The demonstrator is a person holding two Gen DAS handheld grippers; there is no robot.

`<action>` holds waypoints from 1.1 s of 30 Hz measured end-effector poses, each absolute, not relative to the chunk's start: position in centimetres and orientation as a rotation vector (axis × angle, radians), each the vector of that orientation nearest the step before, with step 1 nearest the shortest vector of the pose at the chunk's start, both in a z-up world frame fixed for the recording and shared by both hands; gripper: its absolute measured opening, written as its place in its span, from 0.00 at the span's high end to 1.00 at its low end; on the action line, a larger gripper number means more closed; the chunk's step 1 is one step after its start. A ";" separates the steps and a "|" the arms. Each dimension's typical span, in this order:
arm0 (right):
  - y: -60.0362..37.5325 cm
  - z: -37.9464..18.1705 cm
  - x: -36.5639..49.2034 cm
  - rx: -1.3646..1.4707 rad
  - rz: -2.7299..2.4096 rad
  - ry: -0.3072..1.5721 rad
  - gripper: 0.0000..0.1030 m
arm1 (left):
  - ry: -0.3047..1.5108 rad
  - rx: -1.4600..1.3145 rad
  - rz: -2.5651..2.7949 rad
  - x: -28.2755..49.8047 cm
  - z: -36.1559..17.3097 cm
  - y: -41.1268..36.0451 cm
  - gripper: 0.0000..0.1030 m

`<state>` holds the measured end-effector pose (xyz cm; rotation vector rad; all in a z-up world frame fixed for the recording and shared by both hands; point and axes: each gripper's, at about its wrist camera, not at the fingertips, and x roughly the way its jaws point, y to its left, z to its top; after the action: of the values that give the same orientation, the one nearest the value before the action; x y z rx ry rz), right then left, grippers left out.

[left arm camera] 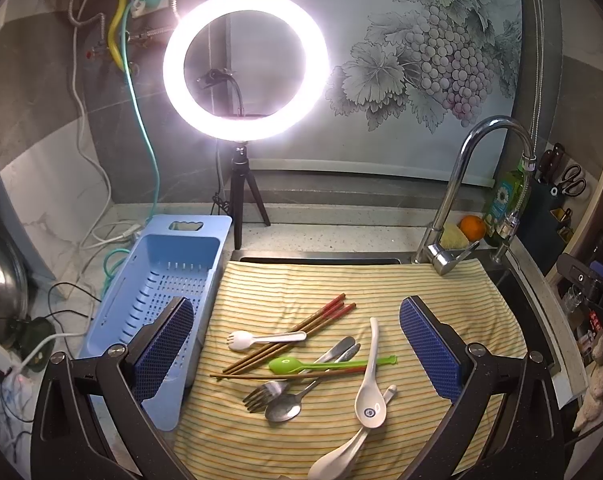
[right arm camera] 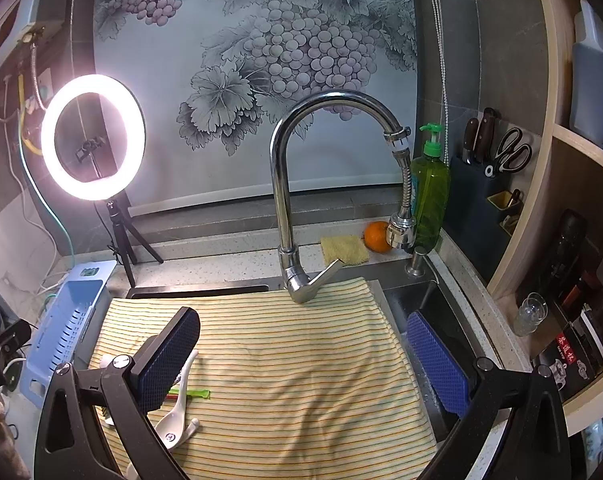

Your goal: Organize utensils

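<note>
Left gripper (left arm camera: 297, 344): your jaws spread wide, nothing between the pads, hovering over the pile.

Right gripper (right arm camera: 301, 360): jaws equally wide, empty, over bare striped cloth (right arm camera: 301, 360) at frame centre.

Utensils, lower centre of the left view, heaped loose on the cloth:
- chopsticks (left arm camera: 301, 330)
- white spork (left arm camera: 261, 338)
- green spoon (left arm camera: 321, 365)
- metal fork (left arm camera: 267, 394)
- metal spoon (left arm camera: 285, 406)
- ceramic soup spoons (left arm camera: 369, 392)

Blue drain basket (left arm camera: 169, 280), left of the cloth on the bench: empty, likely the destination.

Faucet (right arm camera: 289, 200), upper centre: clear of the pile.
</note>
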<state>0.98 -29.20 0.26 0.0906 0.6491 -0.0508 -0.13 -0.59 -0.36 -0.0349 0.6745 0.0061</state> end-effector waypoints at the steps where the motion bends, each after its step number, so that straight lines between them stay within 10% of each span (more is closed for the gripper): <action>1: -29.3 0.3 1.0 0.093 -0.052 0.650 0.01 | 0.672 -0.032 0.006 -0.2 -0.4 -0.7 0.00; 33: -29.7 0.5 0.8 0.100 -0.052 0.645 0.01 | 0.656 -0.014 -0.010 -0.7 0.1 -1.1 0.00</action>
<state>0.78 -29.69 0.51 0.1003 0.6450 -0.0523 -0.67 -1.14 0.13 -0.0140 0.6559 -0.0099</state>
